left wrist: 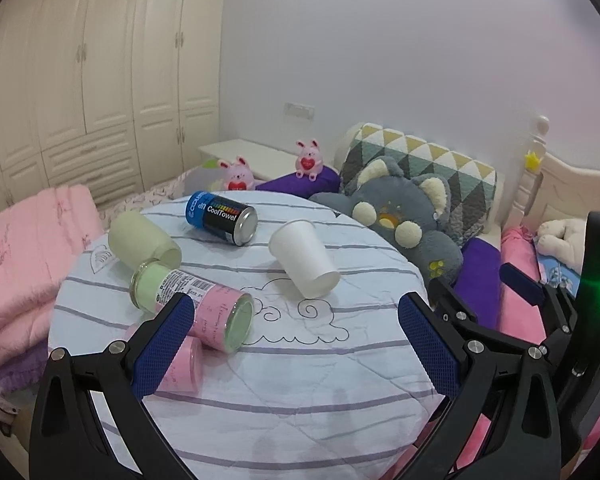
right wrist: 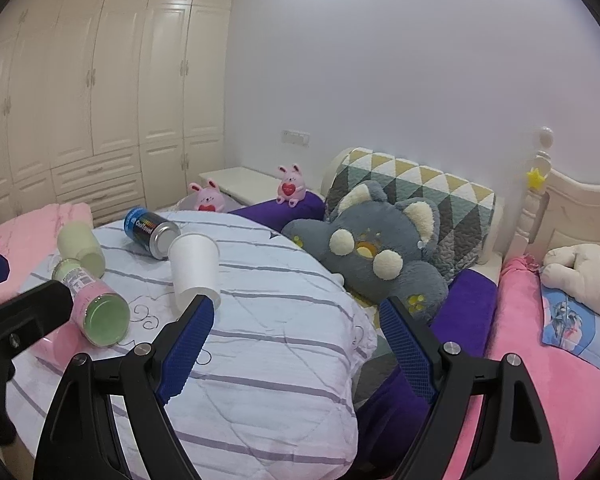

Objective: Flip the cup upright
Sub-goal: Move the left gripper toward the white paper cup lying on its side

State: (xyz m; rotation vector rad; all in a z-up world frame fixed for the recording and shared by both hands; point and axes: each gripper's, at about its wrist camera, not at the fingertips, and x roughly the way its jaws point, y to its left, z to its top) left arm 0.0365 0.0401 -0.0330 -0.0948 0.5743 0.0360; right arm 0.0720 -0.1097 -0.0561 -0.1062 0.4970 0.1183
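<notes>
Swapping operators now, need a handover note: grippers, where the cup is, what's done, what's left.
Left gripper: open, empty, hovering over the striped table cloth.
Right gripper: open, empty, near the table's right edge.
White paper cup: on its side mid-table, untouched. CoolTowel can, pale green cup and pink-labelled jar also lie tipped nearby.
Done: nothing yet.
Left: grasp the white cup, stand it upright, release.

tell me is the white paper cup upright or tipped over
Tipped over: the white paper cup lies on its side on the striped cloth, neither gripper touching it.
</notes>
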